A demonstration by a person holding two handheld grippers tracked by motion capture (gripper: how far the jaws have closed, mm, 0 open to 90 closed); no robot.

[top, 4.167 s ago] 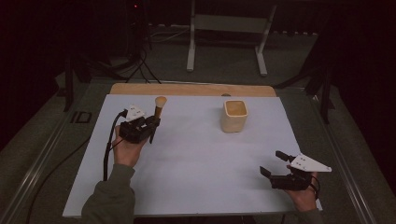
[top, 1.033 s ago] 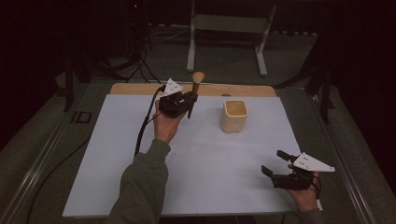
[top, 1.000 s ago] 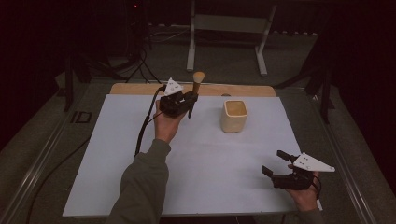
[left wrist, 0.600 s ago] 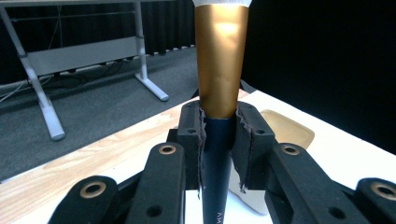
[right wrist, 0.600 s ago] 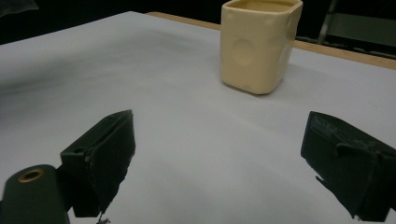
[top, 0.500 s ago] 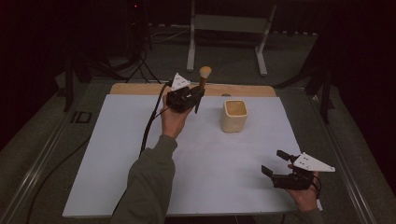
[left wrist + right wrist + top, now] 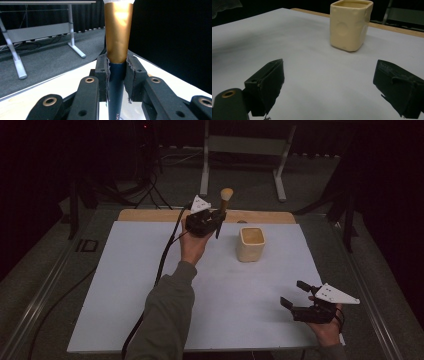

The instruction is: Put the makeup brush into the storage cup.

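A makeup brush (image 7: 222, 209) stands nearly upright in the air over the far part of the table, left of centre, clamped between the jaws of the left gripper (image 7: 215, 220). Its handle is dark navy below and turns to a gold ferrule above, with a pale rounded head at the top; the pointed dark end hangs below the jaws. To its right, apart from it, a cream ceramic cup (image 7: 250, 244) with squared, dimpled walls stands upright and open-topped on the white table cover (image 7: 125, 285), in the far half.
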